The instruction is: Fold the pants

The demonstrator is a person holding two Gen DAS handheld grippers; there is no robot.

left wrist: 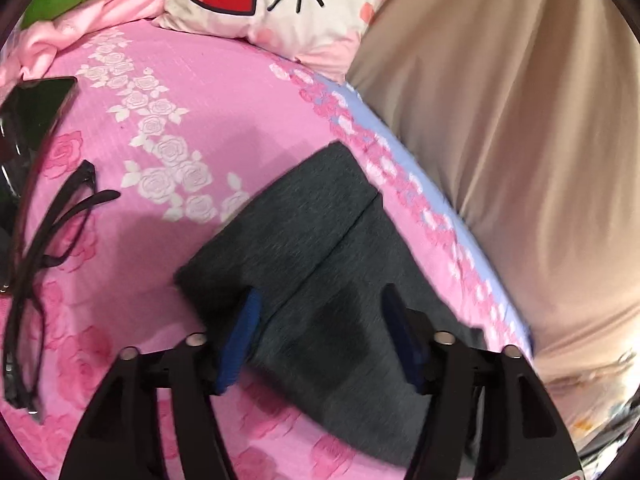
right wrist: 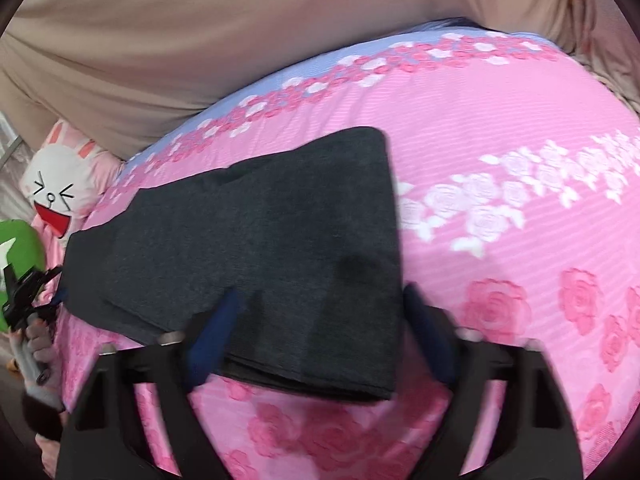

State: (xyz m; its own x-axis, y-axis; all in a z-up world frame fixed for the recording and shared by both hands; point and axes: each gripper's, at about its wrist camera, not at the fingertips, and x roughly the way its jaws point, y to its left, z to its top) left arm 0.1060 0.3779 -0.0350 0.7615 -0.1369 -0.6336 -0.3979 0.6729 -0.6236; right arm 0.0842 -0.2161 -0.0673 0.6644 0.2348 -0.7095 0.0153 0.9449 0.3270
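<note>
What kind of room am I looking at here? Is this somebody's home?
Most likely a bedroom in a home. The dark pants lie on a pink rose-patterned bedsheet, a cartoon rabbit pillow sits at the far end, and a pair of glasses and a phone rest on the bed.

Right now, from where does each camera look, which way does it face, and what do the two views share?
Left wrist: sits on the left gripper, looks down along its open fingers at the folded dark pants, glasses and phone at left.
Right wrist: sits on the right gripper, jaws open, above the pants; the other hand holding a gripper shows at left.
Shared: pants, pink bedsheet, cartoon pillow.
</note>
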